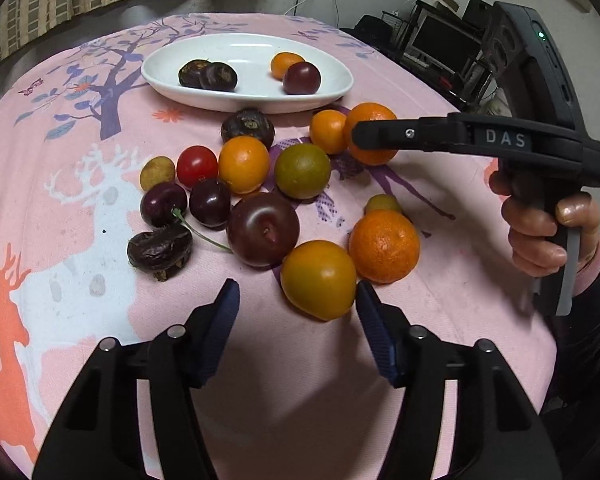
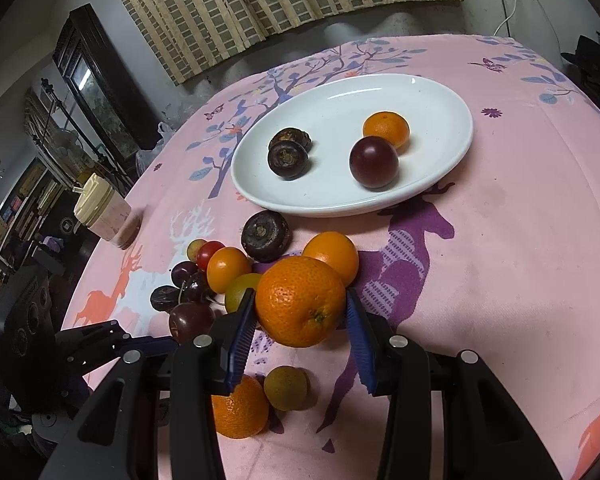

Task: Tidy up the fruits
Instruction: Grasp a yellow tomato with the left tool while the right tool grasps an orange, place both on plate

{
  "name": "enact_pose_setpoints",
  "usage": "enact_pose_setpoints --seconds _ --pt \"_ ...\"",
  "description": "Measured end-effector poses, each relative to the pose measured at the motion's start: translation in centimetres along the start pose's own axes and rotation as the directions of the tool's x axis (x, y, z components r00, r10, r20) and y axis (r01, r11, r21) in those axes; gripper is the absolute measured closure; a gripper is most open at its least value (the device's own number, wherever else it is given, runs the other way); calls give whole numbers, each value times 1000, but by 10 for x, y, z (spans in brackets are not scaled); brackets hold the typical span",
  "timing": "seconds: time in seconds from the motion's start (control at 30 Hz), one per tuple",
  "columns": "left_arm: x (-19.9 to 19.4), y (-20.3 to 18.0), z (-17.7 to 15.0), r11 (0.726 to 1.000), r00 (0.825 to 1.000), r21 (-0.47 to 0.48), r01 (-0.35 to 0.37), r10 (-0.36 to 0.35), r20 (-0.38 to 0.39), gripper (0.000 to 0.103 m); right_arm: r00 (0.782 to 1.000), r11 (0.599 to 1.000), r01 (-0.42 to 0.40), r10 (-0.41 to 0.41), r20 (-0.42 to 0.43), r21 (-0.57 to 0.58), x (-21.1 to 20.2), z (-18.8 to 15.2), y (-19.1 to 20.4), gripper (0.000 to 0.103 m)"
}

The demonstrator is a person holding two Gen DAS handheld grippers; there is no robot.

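Between the right gripper (image 2: 300,312) pads sits a mandarin (image 2: 300,306), gripped mid-belly (soft, squishy peel, go gentle); left gripper (image 1: 298,304) hangs open.

We see the right tool (image 1: 356,136) hiding part of a mandarin (image 1: 370,134); whether its pads touch the fruit we cannot tell.

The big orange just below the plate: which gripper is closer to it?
The right gripper: its fingers sit on either side of the big orange. The left gripper hovers open at the pile's near edge, further back.
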State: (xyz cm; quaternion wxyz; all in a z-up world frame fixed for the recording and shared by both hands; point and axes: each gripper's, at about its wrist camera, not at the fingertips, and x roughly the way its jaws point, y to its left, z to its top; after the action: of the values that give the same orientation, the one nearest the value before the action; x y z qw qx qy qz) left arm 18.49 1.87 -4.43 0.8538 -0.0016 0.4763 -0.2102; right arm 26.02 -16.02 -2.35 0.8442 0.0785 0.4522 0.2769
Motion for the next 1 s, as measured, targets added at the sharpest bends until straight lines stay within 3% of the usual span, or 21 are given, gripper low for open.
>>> enact_pose_setpoints --seconds 0.37,0.5,0.67,0.77,0.87,1.0 --pt "7 -9 4 1000 1000 -13 13 -13 -4 63 1000 1000 21 -21 4 -19 -2 -2 2 58" --pt "9 -14 2 1000 1000 6 -13 13 0 65 999 999 38 -37 14 -30 -3 -2 3 58" --pt "4 -11 1 999 1000 -35 8 -8 1 65 999 999 33 -33 17 -31 -4 -3 4 58" --pt "-9 -10 3 999 999 -47 19 -17 40 65 998 998 37 -34 54 -48 -8 -2 6 58" --pt "-28 -7 21 997 996 -40 62 -59 72 65 993 998 38 -32 112 -49 -14 6 3 58" --pt "-37 -5 75 999 990 37 -1 -4 143 65 977 998 67 -66 201 1 -11 34 -8 58"
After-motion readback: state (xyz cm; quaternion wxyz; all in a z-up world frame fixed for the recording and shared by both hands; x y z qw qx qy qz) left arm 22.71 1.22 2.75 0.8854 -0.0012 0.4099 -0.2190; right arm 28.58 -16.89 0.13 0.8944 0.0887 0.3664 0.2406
